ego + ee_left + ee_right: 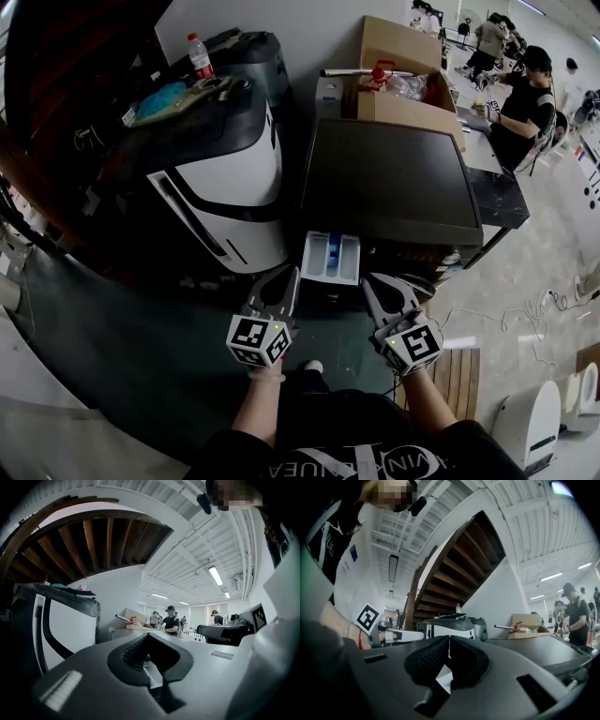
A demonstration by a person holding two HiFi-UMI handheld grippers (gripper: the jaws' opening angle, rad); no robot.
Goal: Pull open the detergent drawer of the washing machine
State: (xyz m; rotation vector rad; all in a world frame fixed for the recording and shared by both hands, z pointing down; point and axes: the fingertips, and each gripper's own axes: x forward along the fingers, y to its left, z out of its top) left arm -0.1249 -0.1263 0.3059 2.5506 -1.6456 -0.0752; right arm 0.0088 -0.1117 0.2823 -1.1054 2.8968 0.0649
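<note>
With left hand-held gripper (290, 276) and right hand-held gripper (371, 282) pressed together empty, the protruding detergent drawer (330, 258) could be knocked.

Light is thrown from long ceiling strips (215, 575), and the pale floor (553, 244) at the head view's right is brightly lit. The staircase underside (108, 541) is left in shadow. Every view is strongly bent by a wide lens and darkened at its corners.
</note>
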